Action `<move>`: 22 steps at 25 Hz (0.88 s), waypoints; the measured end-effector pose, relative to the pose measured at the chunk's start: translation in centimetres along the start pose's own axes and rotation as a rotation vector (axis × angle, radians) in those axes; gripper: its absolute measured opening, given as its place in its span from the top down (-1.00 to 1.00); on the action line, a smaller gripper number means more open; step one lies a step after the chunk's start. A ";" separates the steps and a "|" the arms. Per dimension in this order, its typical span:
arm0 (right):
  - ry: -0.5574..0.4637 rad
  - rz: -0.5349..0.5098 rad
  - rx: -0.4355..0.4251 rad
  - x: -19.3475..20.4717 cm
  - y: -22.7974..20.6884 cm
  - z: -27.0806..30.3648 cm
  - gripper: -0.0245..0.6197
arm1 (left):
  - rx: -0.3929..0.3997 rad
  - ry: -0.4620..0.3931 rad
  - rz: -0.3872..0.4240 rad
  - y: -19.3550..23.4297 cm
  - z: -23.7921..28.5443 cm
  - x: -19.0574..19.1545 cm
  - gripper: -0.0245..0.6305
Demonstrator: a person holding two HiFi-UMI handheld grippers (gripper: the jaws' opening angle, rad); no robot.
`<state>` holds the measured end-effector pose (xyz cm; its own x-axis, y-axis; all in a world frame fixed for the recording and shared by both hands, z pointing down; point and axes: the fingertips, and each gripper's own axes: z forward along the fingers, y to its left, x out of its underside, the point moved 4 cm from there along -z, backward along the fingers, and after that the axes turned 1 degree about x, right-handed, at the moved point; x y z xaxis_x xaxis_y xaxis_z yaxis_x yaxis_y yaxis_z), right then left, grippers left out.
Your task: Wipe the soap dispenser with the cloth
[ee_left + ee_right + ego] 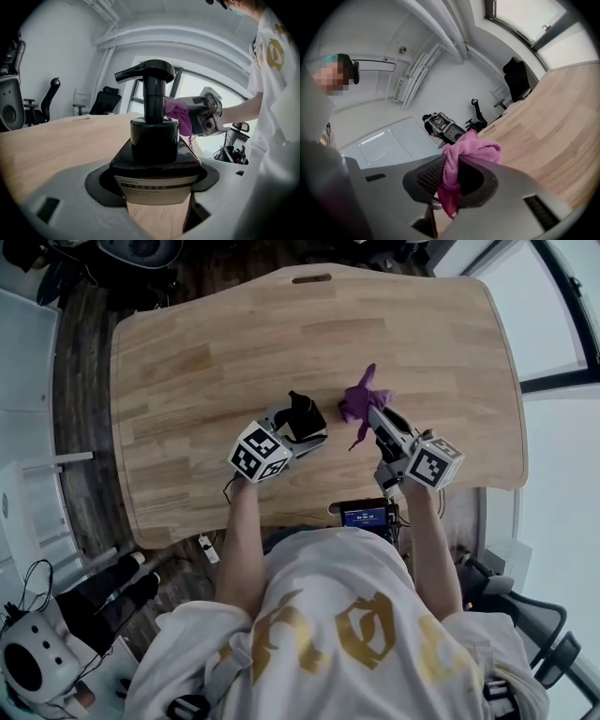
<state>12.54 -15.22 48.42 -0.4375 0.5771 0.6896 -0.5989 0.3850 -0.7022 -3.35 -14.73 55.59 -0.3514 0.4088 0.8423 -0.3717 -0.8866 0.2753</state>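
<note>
The left gripper hides most of the dispenser from above; its label is too small to read. The end of the cloth is lost between jaws.

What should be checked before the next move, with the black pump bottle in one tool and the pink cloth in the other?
1. Soap dispenser gripped by the left tool: ok, the jaws are closed on its body.
2. Cloth gripped by the right tool: ok, it is pinched between the jaws.
3. Cloth close to the dispenser: ok, it sits right beside the pump neck.
4. Cloth touching the dispenser: cannot tell.
5. Dispenser's base resting on the table: cannot tell.
</note>
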 end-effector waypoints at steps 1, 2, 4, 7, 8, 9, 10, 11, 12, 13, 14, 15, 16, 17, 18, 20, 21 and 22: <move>-0.005 0.000 0.003 -0.2 -0.2 0.0 0.72 | 0.001 0.005 -0.003 0.3 0.3 0.1 -0.17; -0.010 0.003 0.007 -0.4 -0.4 0.0 0.72 | 0.001 0.006 -0.007 0.5 0.5 0.3 -0.17; -0.019 0.019 0.014 -0.5 -0.9 0.0 0.72 | -0.001 0.017 -0.007 1.1 1.0 0.7 -0.17; -0.015 0.034 0.033 -0.2 -1.8 0.0 0.72 | 0.002 0.059 0.006 1.7 1.8 1.5 -0.17; -0.011 0.038 0.038 0.0 -2.0 0.0 0.72 | 0.006 0.071 0.009 1.9 2.0 1.8 -0.17; -0.007 0.043 0.043 0.2 -2.2 0.0 0.72 | 0.011 0.079 0.010 2.0 2.2 2.0 -0.17; -0.003 0.048 0.047 0.4 -2.4 -0.1 0.72 | 0.013 0.085 0.011 2.1 2.4 2.1 -0.17; 0.001 0.053 0.052 0.5 -2.6 -0.1 0.72 | 0.011 0.093 0.011 2.2 2.6 2.3 -0.17; 0.006 0.057 0.055 0.6 -2.7 -0.2 0.72 | 0.007 0.102 0.013 2.4 2.8 2.5 -0.17; 0.009 0.060 0.057 0.8 -2.8 -0.2 0.72 | 0.002 0.113 0.015 2.6 3.1 2.7 -0.17; 0.012 0.062 0.060 0.9 -2.9 -0.2 0.72 | -0.001 0.123 0.018 2.7 3.3 2.9 -0.17; 0.015 0.064 0.061 1.1 -3.0 -0.3 0.72 | -0.003 0.131 0.022 2.8 3.4 3.1 -0.17; 0.017 0.067 0.063 1.2 -3.1 -0.3 0.72 | -0.002 0.135 0.027 2.7 3.6 3.2 -0.17; 0.017 0.072 0.065 1.3 -3.2 -0.4 0.72 | -0.001 0.136 0.032 2.7 3.7 3.3 -0.17; 0.016 0.079 0.065 1.4 -3.3 -0.4 0.72 | 0.002 0.137 0.038 2.6 3.9 3.4 -0.17; 0.006 0.093 0.067 1.3 -3.4 -0.5 0.72 | 0.008 0.145 0.048 2.7 4.3 3.5 -0.17; 0.001 0.097 0.067 1.2 -3.4 -0.5 0.72 | 0.010 0.151 0.051 2.7 4.4 3.6 -0.17; -0.002 0.097 0.067 1.1 -3.4 -0.4 0.72 | 0.011 0.154 0.055 2.8 4.5 3.7 -0.17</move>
<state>14.31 -15.57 51.49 -0.4967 0.6081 0.6193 -0.5970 0.2785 -0.7523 -1.85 -16.67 61.52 -0.4990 0.3873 0.7752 -0.3390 -0.9105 0.2367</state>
